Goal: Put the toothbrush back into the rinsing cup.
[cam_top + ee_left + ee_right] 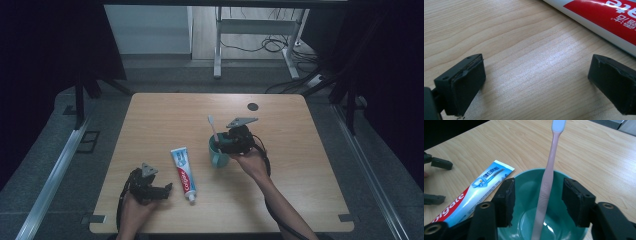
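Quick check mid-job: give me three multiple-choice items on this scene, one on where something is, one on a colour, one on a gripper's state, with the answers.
1. Where is the toothbrush?
A. flat on the table
B. standing in the cup
C. on top of the toothpaste

2. What colour is the cup?
A. teal green
B. red
C. yellow

3. How does the right gripper stand?
A. clamped on the toothpaste
B. jaws apart on either side of the toothbrush handle, not touching it
C. shut with nothing between

Answers:
1 B: the handle rises out of the cup.
2 A: the inside wall is teal.
3 B: gaps show on both sides of the handle.
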{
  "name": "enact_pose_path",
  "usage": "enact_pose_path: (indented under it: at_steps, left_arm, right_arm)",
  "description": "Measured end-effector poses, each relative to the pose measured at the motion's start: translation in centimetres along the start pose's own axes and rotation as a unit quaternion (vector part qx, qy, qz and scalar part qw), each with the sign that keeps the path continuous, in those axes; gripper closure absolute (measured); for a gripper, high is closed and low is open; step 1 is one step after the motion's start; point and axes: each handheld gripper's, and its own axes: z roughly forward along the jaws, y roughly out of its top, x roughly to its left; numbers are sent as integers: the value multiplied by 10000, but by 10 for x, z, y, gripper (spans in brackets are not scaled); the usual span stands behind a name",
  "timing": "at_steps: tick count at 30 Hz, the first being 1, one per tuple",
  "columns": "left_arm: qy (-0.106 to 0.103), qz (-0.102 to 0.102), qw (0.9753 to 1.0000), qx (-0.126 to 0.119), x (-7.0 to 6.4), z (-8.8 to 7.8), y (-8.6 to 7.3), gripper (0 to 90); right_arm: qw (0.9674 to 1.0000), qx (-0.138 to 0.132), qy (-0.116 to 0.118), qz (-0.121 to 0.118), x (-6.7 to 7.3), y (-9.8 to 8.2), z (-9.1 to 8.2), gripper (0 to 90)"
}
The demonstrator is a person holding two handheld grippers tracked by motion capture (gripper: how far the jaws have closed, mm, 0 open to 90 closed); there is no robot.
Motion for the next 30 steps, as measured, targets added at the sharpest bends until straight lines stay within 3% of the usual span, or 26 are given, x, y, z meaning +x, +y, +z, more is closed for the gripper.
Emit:
enact_pose_path:
  at_steps: [4, 9, 19, 30]
  left_arm:
    - [0, 1, 10000, 0, 0, 0, 0, 13]
    - [1, 1, 10000, -2, 0, 0, 0, 13]
    - [1, 18, 10000, -1, 0, 0, 0, 13]
    - [3, -5, 10000, -22, 0, 0, 0, 13]
  right_arm:
    - [10000, 0, 89, 15, 0, 0, -6, 370]
    - [9997, 37, 71, -248, 3, 0, -14, 296]
    - [9993, 53, 69, -373, 8, -5, -29, 157]
    - [9990, 70, 26, -451, 11, -15, -43, 111]
